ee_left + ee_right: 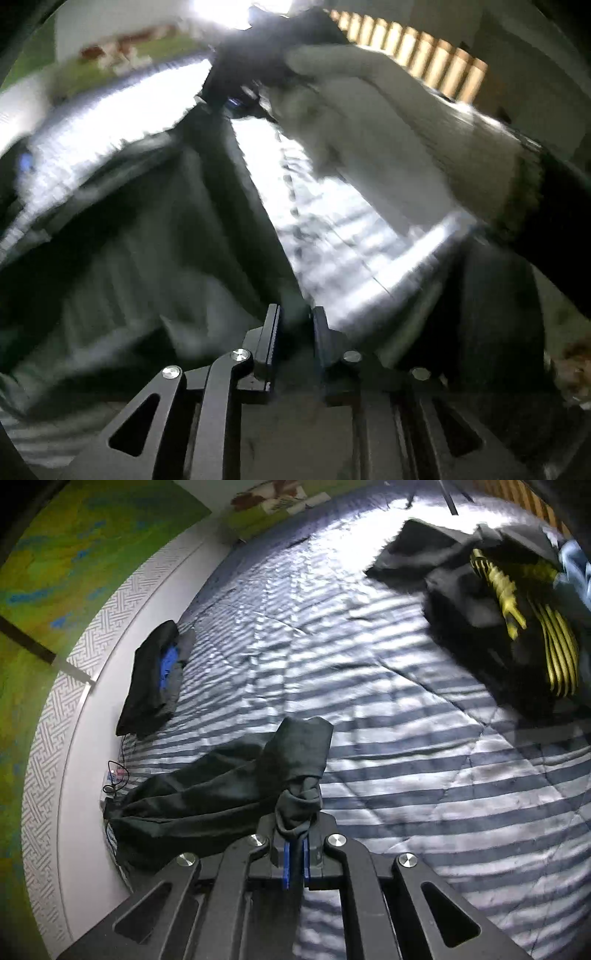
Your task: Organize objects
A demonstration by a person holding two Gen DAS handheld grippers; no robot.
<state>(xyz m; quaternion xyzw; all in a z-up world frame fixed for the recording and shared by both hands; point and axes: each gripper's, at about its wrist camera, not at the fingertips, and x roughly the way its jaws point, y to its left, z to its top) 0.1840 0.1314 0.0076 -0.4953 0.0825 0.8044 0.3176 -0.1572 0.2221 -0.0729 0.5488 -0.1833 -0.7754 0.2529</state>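
A dark green-black garment (221, 786) lies crumpled on the striped bed cover (406, 738). My right gripper (295, 843) is shut on a bunched corner of it. In the blurred left wrist view the same dark garment (155, 240) hangs stretched between my left gripper (295, 325) and the right gripper (258, 70), which a white-gloved hand (369, 122) holds at the top. My left gripper's jaws stand close together on the cloth's near edge.
A folded black and blue garment (155, 675) lies near the bed's left edge. A pile of dark clothes with a black and yellow piece (517, 627) and a light blue cloth (576, 572) sits at the far right. A thin cable (116, 775) lies by the left edge.
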